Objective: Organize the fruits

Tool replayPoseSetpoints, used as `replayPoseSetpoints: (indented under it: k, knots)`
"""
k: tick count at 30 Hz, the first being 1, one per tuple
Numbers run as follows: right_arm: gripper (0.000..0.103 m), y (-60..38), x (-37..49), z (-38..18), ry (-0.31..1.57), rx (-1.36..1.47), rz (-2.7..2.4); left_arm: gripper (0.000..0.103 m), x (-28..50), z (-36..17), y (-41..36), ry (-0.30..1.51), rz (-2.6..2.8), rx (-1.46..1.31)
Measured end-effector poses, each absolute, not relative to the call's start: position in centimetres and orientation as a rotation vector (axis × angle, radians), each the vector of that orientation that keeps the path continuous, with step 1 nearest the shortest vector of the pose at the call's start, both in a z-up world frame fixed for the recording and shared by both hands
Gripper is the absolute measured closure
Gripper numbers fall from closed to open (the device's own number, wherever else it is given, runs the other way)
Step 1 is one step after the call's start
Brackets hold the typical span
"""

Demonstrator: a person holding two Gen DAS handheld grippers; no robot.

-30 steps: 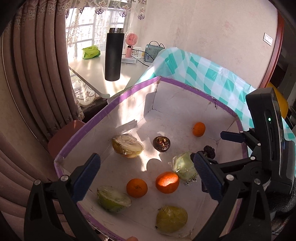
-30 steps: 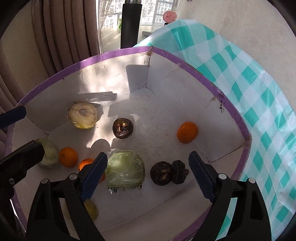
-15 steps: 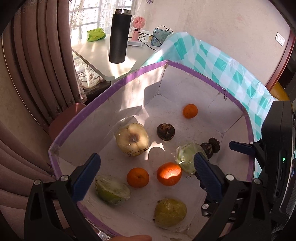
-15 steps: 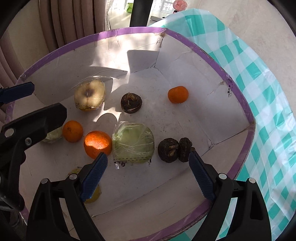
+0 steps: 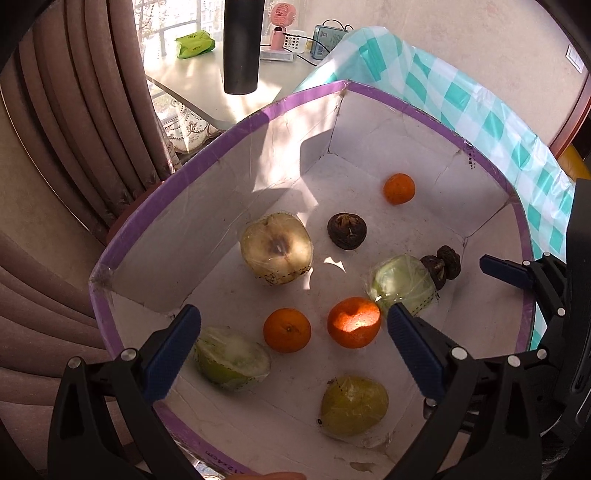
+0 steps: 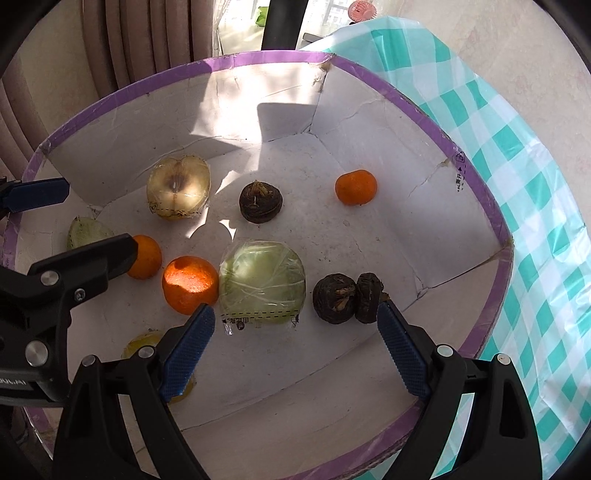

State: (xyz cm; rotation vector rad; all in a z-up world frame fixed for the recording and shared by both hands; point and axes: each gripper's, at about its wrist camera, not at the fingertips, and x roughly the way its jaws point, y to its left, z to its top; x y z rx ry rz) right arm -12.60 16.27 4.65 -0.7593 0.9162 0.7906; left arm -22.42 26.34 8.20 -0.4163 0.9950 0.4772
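A white box with a purple rim (image 5: pixel 229 136) (image 6: pixel 258 59) holds the fruit. Three oranges (image 5: pixel 287 330) (image 5: pixel 353 322) (image 5: pixel 398 189) lie in it, with wrapped halved fruits (image 5: pixel 276 249) (image 5: pixel 231 357) (image 5: pixel 400 284) (image 5: pixel 354 404) and dark brown fruits (image 5: pixel 347 230) (image 5: pixel 441 266). My left gripper (image 5: pixel 291 350) hangs open above the two near oranges, empty. Over the wrapped green fruit (image 6: pixel 262 280) and the pair of dark fruits (image 6: pixel 347 297), my right gripper (image 6: pixel 295 341) stands open, holding nothing. The left gripper's fingers (image 6: pixel 92 262) show at the right wrist view's left edge.
The box sits on a teal checked cloth (image 5: pixel 480 110) (image 6: pixel 517 166). Behind it stands a side table (image 5: pixel 192 81) with a black flask (image 5: pixel 242 44), a pink fan (image 5: pixel 282 18) and a green packet (image 5: pixel 195 45). Curtains (image 5: pixel 74 129) hang at the left.
Both cameras have tipped further down into the box, so the fruit looks closer and lower. The left gripper has sunk a little toward the near oranges. Both stay open.
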Motion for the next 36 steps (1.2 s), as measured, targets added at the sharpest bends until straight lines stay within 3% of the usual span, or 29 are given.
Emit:
replayPoseSetpoints:
  k: [36]
  knots:
    - [0.017,15.96,-12.51,5.28,0.928,-0.707,0.846,0.002,-22.18,7.87,26.4,1.011,0.49,-0.386]
